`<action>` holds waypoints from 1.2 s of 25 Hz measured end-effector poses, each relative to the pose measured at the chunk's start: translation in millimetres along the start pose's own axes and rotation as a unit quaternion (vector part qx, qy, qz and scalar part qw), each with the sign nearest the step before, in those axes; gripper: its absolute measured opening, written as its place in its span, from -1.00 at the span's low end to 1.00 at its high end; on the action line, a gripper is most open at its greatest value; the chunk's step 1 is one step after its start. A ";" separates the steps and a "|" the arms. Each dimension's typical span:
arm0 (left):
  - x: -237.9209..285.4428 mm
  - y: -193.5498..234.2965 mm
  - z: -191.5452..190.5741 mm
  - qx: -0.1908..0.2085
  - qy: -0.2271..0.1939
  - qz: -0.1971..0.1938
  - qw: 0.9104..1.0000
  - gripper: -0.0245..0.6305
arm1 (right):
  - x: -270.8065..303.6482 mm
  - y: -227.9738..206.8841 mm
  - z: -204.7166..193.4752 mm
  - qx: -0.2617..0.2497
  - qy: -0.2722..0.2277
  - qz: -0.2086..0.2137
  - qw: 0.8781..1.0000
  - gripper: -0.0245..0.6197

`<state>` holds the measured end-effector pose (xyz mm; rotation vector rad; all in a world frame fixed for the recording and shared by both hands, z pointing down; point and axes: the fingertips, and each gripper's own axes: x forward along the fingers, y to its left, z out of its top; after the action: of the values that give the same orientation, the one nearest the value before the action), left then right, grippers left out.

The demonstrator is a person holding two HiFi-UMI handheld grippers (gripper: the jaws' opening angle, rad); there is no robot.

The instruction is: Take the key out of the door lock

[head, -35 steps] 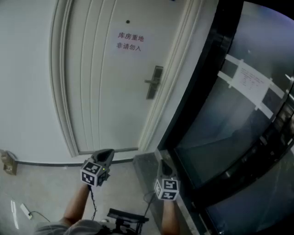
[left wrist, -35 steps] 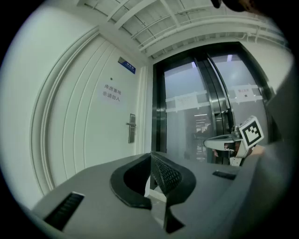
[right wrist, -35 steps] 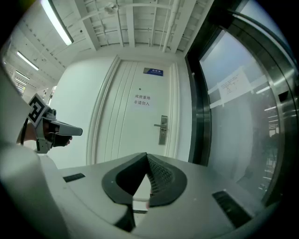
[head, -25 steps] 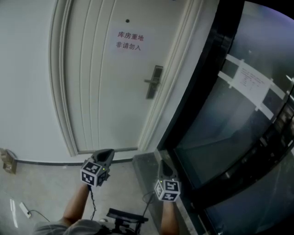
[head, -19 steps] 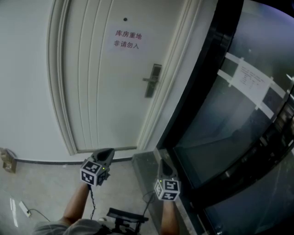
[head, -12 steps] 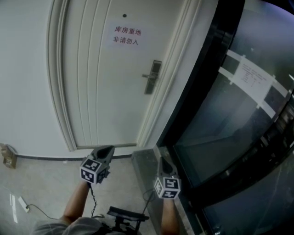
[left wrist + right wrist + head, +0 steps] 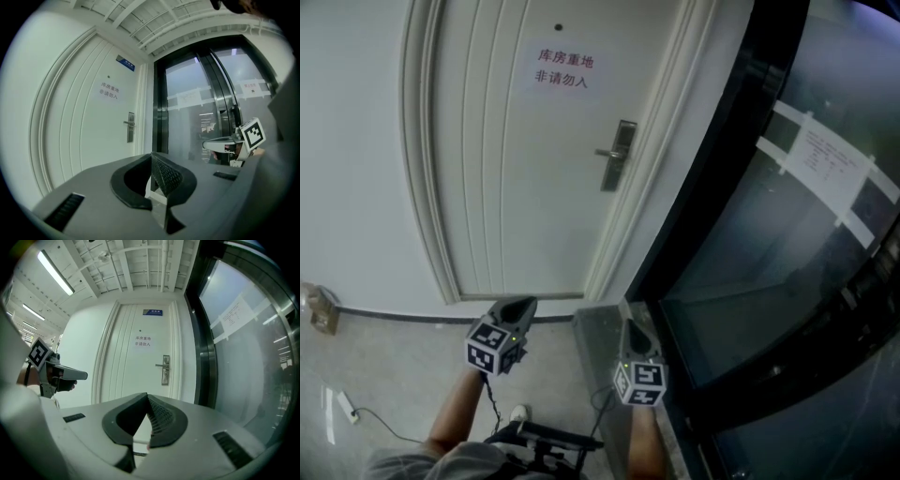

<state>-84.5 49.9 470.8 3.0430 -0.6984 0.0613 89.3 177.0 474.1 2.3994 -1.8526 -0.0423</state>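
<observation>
The white door [image 7: 516,187] stands shut ahead, with a metal lock plate [image 7: 619,155] and a lever handle [image 7: 607,153] at its right side. No key can be made out at this distance. The plate also shows far off as lock plate [image 7: 130,127] and lock plate [image 7: 165,369]. My left gripper [image 7: 520,306] and right gripper [image 7: 633,328] are held level and low, side by side, well short of the door. Both are shut with nothing between the jaws, seen close up as left gripper [image 7: 151,155] and right gripper [image 7: 147,395].
A paper sign [image 7: 565,70] hangs on the door. A dark glass wall [image 7: 787,234] with a black frame runs along the right. A small box [image 7: 321,309] sits at the wall's foot on the left, and a white plug strip [image 7: 342,405] with its cable lies on the floor.
Both grippers have drifted a little toward the door, still shut. A shoe has come into view at the bottom of the head view.
</observation>
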 end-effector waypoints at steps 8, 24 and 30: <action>50.1 23.7 6.3 0.007 -0.005 -0.009 1.000 -0.95 | 48.8 -17.6 0.4 0.003 -0.004 -0.001 1.000 -0.89; 153.2 119.2 27.5 0.001 -0.007 -0.004 1.000 -0.95 | 186.2 -41.5 26.7 -0.005 -0.013 0.000 1.000 -0.89; 186.5 150.8 33.7 0.002 -0.011 -0.007 1.000 -0.95 | 231.6 -48.1 35.7 -0.001 -0.018 -0.005 1.000 -0.89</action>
<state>18.6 -168.0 446.5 3.0571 -0.6786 0.0287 191.5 -37.3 444.1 2.4215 -1.8561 -0.0894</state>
